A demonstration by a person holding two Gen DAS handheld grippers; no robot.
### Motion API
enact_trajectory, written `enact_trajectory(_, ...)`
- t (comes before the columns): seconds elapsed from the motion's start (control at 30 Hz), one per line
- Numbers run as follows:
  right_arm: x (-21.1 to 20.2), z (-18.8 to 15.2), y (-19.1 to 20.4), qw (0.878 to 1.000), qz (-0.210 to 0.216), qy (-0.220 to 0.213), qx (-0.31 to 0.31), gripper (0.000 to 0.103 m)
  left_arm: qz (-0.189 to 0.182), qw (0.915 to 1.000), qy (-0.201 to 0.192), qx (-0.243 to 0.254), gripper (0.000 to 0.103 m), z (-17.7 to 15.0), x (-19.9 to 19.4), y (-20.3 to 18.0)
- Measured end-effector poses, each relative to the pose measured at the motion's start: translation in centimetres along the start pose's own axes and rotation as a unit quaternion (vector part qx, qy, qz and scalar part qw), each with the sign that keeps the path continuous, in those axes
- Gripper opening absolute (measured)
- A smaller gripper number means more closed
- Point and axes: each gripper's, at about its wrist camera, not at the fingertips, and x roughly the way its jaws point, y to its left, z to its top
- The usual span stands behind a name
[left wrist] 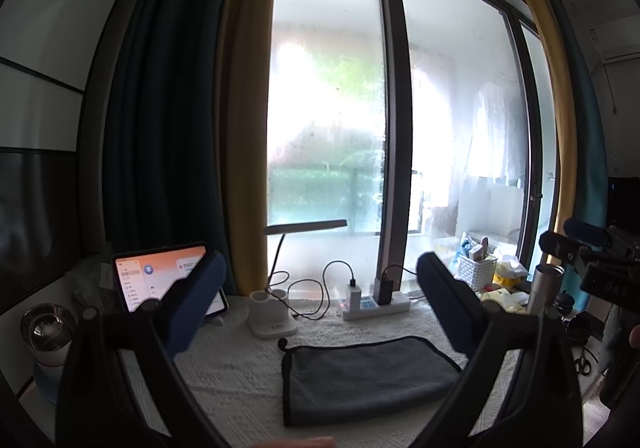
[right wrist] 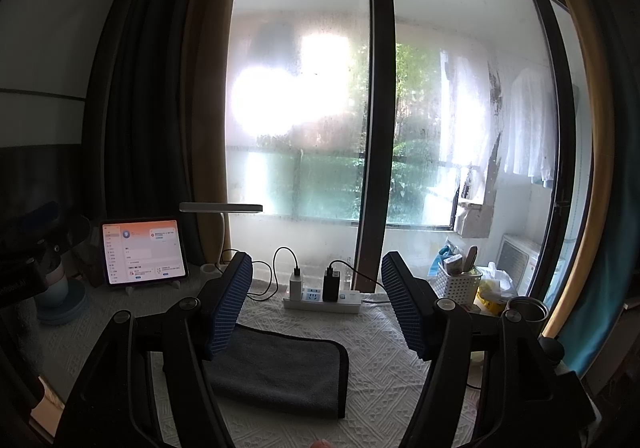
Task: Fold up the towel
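Note:
A dark grey towel (left wrist: 368, 378) lies folded flat in a rectangle on the white textured tablecloth (left wrist: 236, 364), its hanging loop at its far left corner. It also shows in the right wrist view (right wrist: 280, 372), partly hidden behind the left finger. My left gripper (left wrist: 320, 304) is open and empty, raised above and behind the towel. My right gripper (right wrist: 316, 308) is open and empty, also raised, with the towel below its left finger. The right gripper shows at the right edge of the left wrist view (left wrist: 592, 248).
A lit tablet (right wrist: 142, 250) stands at the back left. A white lamp base (left wrist: 272, 318), a power strip (right wrist: 324, 298) with chargers and cables, a white basket (right wrist: 458, 280) and a steel cup (right wrist: 526, 310) line the window side. A metal tumbler (left wrist: 48, 332) stands far left.

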Motion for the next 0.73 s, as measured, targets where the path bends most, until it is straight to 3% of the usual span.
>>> enact_trajectory(0.57,0.0,0.0,0.0,1.0,0.001,0.001,0.001,0.07,-0.001,1.0,0.003,0.001,0.098,-0.2,0.0,-0.1)
enact_trajectory(0.73,0.3,-0.6,-0.1,1.0,0.004,0.008,0.001,0.071,-0.001,0.9997,0.025,-0.008,0.098,-0.9,1.0,0.2)
